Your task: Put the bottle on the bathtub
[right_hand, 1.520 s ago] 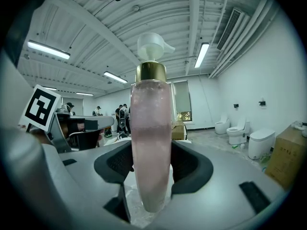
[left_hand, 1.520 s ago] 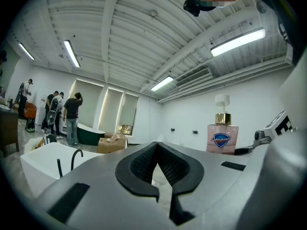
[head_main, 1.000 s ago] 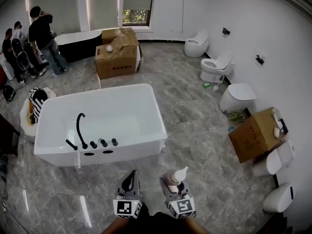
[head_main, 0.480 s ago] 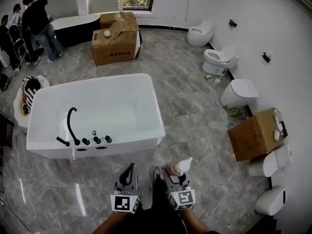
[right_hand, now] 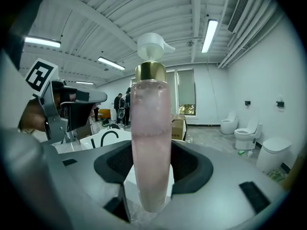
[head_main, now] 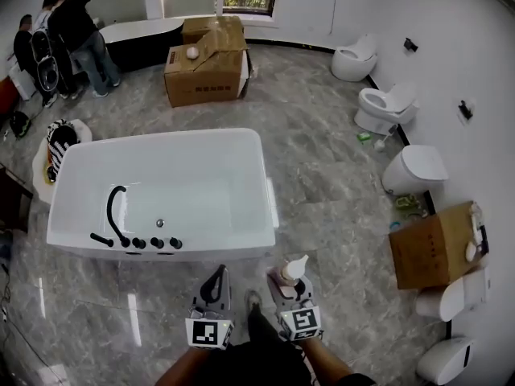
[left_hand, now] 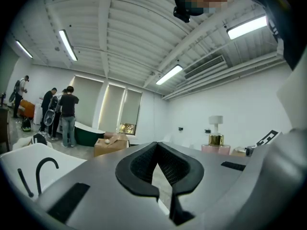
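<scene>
**Q:** What has changed in the last second?

**A:** The white rectangular bathtub (head_main: 165,140) now sits closer to both grippers in the head view than it did a second ago. Its near long edge, with the black curved faucet (head_main: 114,213) and the knobs, lies just ahead of them across a strip of grey marble floor (head_main: 338,207).

**Q:** Where is the bottle?

**A:** The translucent pink pump bottle with a gold collar and a white pump head (right_hand: 150,143) is off the tub. It stands upright in the right gripper (head_main: 290,286), whose two dark jaws press on its lower body from both sides. From above, the bottle is over the floor, near the tub's near right corner.

**Q:** And the other tool?

**A:** The left gripper (left_hand: 157,146) carries nothing, and its jaw tips meet at a point. It hangs just beside the right one, facing the middle of the tub's near edge.

**Q:** What else is in the room?

**A:** A brown cardboard box (head_main: 206,75) sits beyond the tub's far edge. White toilets (head_main: 381,107) line the right wall, and people (head_main: 76,32) stand at the far left corner.
</scene>
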A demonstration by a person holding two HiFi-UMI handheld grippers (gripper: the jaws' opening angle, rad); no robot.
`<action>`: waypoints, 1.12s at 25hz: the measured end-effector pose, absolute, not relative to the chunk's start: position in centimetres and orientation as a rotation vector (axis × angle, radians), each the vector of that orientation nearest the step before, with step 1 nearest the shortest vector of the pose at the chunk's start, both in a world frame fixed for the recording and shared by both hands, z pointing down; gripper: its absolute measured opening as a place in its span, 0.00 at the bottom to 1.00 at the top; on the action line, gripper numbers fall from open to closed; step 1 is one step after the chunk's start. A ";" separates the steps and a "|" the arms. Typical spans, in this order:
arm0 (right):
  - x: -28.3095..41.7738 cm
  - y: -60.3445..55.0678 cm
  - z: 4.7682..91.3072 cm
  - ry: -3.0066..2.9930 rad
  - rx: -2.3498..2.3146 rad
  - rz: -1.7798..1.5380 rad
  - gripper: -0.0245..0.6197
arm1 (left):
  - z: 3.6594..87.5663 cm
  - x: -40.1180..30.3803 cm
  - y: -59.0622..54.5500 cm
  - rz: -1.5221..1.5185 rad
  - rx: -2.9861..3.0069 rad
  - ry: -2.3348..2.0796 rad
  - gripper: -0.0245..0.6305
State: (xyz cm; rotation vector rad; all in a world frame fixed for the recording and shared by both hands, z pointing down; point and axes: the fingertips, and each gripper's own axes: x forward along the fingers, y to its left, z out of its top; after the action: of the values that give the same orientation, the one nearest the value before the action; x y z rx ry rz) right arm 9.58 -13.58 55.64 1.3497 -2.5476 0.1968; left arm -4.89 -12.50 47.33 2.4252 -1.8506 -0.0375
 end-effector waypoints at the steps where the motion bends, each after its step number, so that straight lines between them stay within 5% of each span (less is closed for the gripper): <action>1: 9.8 -14.7 56.2 -2.550 1.335 0.197 0.38 | 47.4 -4.6 -13.4 -0.042 2.409 -1.861 0.06; 28: 11.4 -33.8 81.8 -2.491 1.164 0.330 0.38 | 58.4 -1.0 -26.1 -0.002 2.202 -1.884 0.06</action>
State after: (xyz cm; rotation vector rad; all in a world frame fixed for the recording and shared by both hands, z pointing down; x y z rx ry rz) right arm 11.38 -33.81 81.83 1.1645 -2.4912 0.3298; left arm -0.98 -26.06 58.41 2.2021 -1.8835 -0.0019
